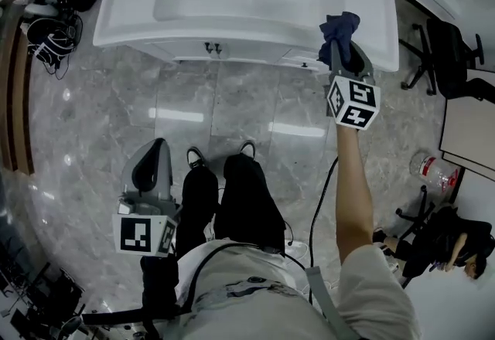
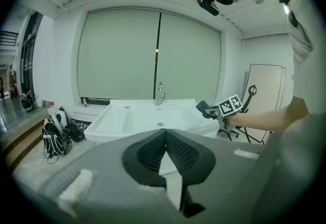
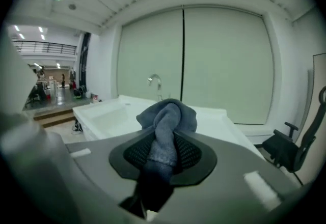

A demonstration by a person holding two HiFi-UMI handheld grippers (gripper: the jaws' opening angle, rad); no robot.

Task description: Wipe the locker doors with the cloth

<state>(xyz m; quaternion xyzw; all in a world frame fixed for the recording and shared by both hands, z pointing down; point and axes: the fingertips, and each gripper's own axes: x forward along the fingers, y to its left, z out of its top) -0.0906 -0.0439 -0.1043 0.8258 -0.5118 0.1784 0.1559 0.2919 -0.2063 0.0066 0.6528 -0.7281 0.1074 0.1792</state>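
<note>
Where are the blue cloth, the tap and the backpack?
blue cloth [image 3: 164, 139]: right gripper view, its bunched middle fold.
tap [image 2: 160, 94]: left gripper view, its upright stem.
backpack [image 2: 51, 140]: left gripper view, its dark front.

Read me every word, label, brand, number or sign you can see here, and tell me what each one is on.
No readable words, numbers or brands in any view.
Marker cube and the second marker cube: black-and-white square patterns only, no letters.
Clear bottle on the floor: a red band, any print too small to read.
</note>
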